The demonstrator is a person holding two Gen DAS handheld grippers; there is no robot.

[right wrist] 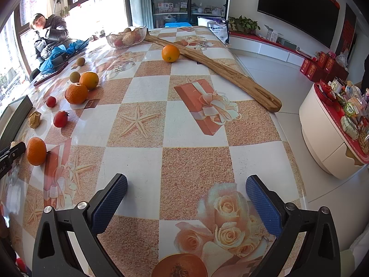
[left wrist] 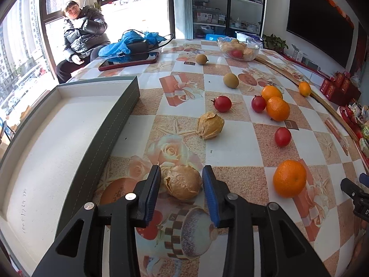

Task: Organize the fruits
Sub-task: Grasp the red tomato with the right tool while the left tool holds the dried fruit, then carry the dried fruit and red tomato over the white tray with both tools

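Observation:
My left gripper (left wrist: pixel 181 180) has a papery husked fruit (left wrist: pixel 183 182) between its blue pads, with small gaps at both sides; it rests on the table. A second husked fruit (left wrist: pixel 210 125) lies beyond it. An orange (left wrist: pixel 290 178) sits to the right, with more oranges (left wrist: pixel 277 108), red tomatoes (left wrist: pixel 222 103) and brown kiwis (left wrist: pixel 230 80) farther off. A shallow grey box (left wrist: pixel 57 138) with a white floor lies at the left. My right gripper (right wrist: pixel 186 187) is wide open and empty over the bare tablecloth, the fruits (right wrist: pixel 76 93) to its left.
A glass bowl (left wrist: pixel 238 48) of fruit stands at the table's far end. A long wooden board (right wrist: pixel 214 69) lies along the right edge beside a lone orange (right wrist: pixel 170 53). A phone (left wrist: pixel 129 61) and blue cloth (left wrist: pixel 129 42) lie far left. A person (left wrist: pixel 80 34) sits by the window.

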